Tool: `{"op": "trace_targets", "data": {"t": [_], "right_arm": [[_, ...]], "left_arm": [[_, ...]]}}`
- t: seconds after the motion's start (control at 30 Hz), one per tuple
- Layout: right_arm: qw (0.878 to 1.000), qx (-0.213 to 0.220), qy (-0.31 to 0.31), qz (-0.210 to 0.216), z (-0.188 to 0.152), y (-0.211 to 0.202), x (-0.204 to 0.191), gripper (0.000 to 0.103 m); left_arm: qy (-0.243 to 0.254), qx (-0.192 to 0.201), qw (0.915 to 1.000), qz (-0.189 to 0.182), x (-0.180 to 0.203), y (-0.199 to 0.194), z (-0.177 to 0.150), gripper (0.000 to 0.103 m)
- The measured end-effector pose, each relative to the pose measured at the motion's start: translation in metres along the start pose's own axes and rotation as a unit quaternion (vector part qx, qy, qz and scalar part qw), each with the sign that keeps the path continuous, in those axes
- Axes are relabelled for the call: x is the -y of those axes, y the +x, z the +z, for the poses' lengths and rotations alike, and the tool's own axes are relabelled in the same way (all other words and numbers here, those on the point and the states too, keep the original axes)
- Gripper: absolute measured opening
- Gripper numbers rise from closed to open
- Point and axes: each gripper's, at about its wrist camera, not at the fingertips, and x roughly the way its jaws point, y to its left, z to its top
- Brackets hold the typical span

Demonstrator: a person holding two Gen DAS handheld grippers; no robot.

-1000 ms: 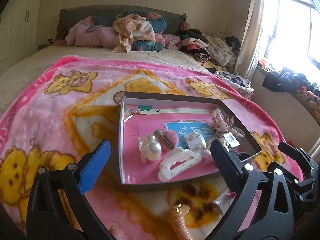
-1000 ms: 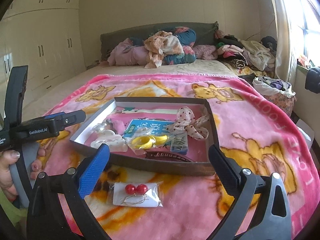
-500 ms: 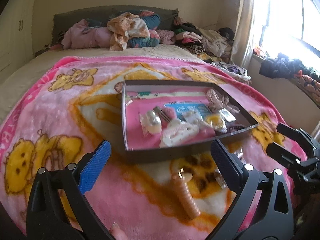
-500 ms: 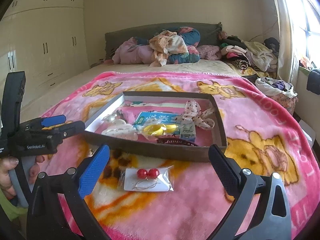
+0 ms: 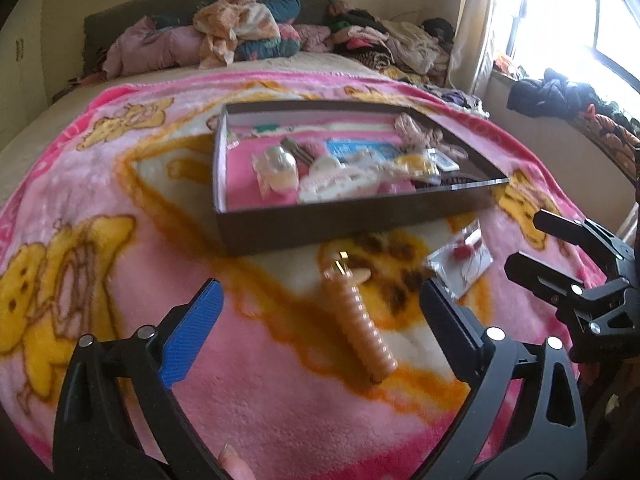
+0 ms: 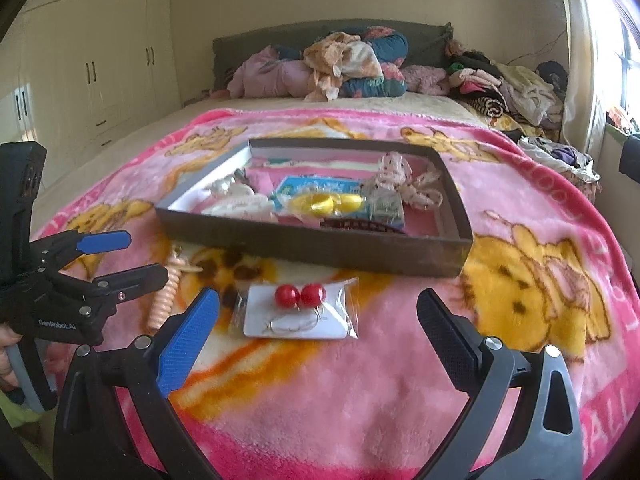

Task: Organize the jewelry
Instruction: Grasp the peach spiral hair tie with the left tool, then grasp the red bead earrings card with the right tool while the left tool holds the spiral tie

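A shallow brown box [image 5: 360,216] [image 6: 320,248] lies on the pink blanket and holds hair clips, a yellow ring, a bow and small packets. In front of it lie a peach ribbed hair clip [image 5: 360,320] [image 6: 166,296] and a clear packet of red ball earrings [image 6: 298,312] [image 5: 464,258]. My left gripper [image 5: 316,320] is open and empty, with the peach clip between its fingers' line. My right gripper [image 6: 316,328] is open and empty, just short of the earring packet. It also shows at the right of the left wrist view [image 5: 560,252].
A pile of clothes and pillows [image 6: 340,64] lies at the head of the bed. More clothes [image 6: 520,92] are heaped at the right by the window. Wardrobes [image 6: 92,64] stand to the left. The blanket [image 6: 520,280] covers the bed's near half.
Both grippers have drawn back from the box towards the bed's near edge. The peach clip and the earring packet now lie closer to the fingers. Both stay open.
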Motion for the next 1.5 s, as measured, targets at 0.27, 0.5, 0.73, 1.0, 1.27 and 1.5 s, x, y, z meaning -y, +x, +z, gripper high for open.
{"op": "trace_targets", "data": {"t": [0.27, 0.5, 0.73, 1.0, 1.27, 1.5], "right_arm": [[1.0, -0.02, 0.009, 0.01, -0.007, 0.011, 0.004, 0.097], [0.999, -0.047, -0.002, 0.013, -0.008, 0.032, -0.005, 0.097], [0.997, -0.071, -0.03, 0.008, -0.008, 0.053, -0.024, 0.096], [0.997, -0.058, -0.031, 0.026, -0.008, 0.049, -0.029, 0.085], [0.999, -0.033, -0.02, 0.035, -0.005, 0.026, -0.019, 0.063], [0.999, -0.041, -0.019, 0.01, -0.011, 0.029, -0.019, 0.064]], "left_arm": [[-0.001, -0.031, 0.9994, -0.016, 0.002, 0.017, -0.011, 0.067], [0.005, -0.029, 0.9995, -0.008, -0.004, 0.018, -0.014, 0.034], [0.013, -0.022, 0.9996, -0.014, -0.002, 0.014, -0.013, 0.013], [0.008, -0.019, 0.9995, -0.022, -0.003, 0.011, -0.011, 0.012], [0.012, -0.01, 0.9995, -0.028, 0.002, 0.005, -0.007, 0.011], [0.015, -0.002, 0.9994, -0.032, 0.004, 0.0, 0.0, 0.011]]}}
